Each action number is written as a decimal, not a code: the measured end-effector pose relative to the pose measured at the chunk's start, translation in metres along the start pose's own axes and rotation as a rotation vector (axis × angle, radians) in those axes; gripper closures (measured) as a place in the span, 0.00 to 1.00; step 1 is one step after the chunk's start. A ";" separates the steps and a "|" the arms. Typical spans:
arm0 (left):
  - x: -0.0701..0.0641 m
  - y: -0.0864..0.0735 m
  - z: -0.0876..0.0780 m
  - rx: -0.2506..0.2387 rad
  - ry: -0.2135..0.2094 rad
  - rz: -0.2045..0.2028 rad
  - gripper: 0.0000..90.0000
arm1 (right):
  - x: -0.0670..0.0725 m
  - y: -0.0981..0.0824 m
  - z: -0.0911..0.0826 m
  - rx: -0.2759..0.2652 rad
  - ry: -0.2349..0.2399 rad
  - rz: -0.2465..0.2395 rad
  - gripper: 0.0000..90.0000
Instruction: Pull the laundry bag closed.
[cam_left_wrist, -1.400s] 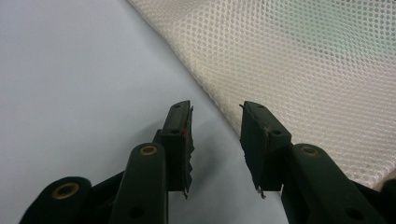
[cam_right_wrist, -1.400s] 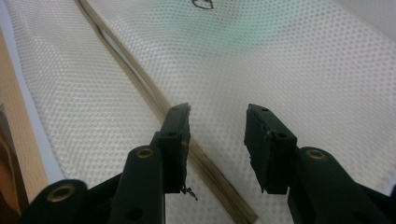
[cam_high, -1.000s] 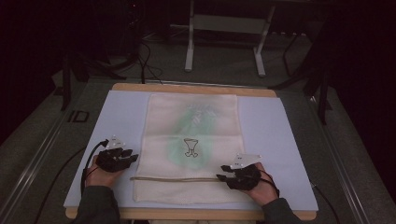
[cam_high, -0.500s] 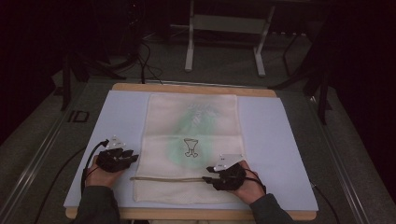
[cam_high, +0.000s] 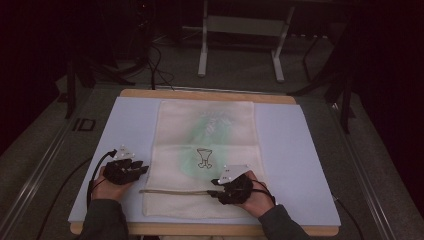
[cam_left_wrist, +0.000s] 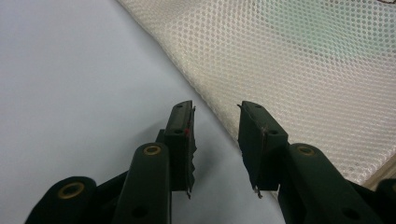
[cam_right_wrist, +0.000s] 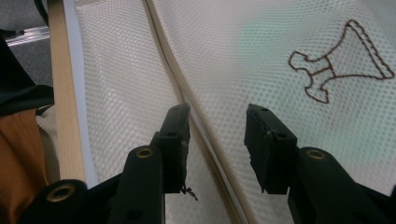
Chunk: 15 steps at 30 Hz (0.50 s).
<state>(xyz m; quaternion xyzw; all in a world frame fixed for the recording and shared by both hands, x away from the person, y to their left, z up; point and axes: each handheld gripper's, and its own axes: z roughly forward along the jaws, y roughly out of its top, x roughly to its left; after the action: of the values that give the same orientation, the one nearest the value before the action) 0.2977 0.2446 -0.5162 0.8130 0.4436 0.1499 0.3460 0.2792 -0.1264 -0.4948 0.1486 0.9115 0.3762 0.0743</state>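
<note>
Now, surface: we see a pale blue mat (cam_high: 300, 165) over a wooden table (cam_high: 210, 94).
Room: dark, metal stand legs (cam_high: 202, 55) upper centre.
Mesh bag (cam_high: 205, 145): mid-frame, flat.
Left gripper (cam_left_wrist: 215, 135): jaws apart, empty, at bag's edge.
Right gripper (cam_right_wrist: 217, 140): jaws apart astride the bag's zipper (cam_right_wrist: 187, 98).

- The left gripper (cam_left_wrist: 215, 140) is rising from the bottom of its own view, its two black jaws standing apart with nothing between them.
- Its jaws have just been closing a little — the gap is showing bare surface and the bag's edge.
- A cream mesh bag (cam_left_wrist: 303, 70) is lying flat across the upper right, its edge running diagonally down toward the right jaw.
- A faint green tint is showing through the mesh near the top right.
- The pale lilac mat (cam_left_wrist: 74, 84) is spreading over the left half — the left jaw is hovering over it, just beside the bag's edge.
</note>
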 end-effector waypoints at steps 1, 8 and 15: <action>0.000 0.000 0.000 0.000 0.000 0.000 0.72 | 0.000 0.001 0.001 -0.001 0.003 -0.006 0.67; -0.001 0.000 0.001 0.000 -0.002 0.001 0.72 | 0.003 0.007 0.007 -0.006 0.018 -0.013 0.67; -0.001 0.000 0.001 0.000 -0.003 0.002 0.72 | 0.005 0.012 0.011 -0.008 0.025 -0.024 0.67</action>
<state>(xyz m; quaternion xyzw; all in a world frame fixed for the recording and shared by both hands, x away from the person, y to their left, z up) 0.2979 0.2437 -0.5165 0.8137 0.4424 0.1487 0.3465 0.2799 -0.1093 -0.4948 0.1329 0.9126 0.3808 0.0679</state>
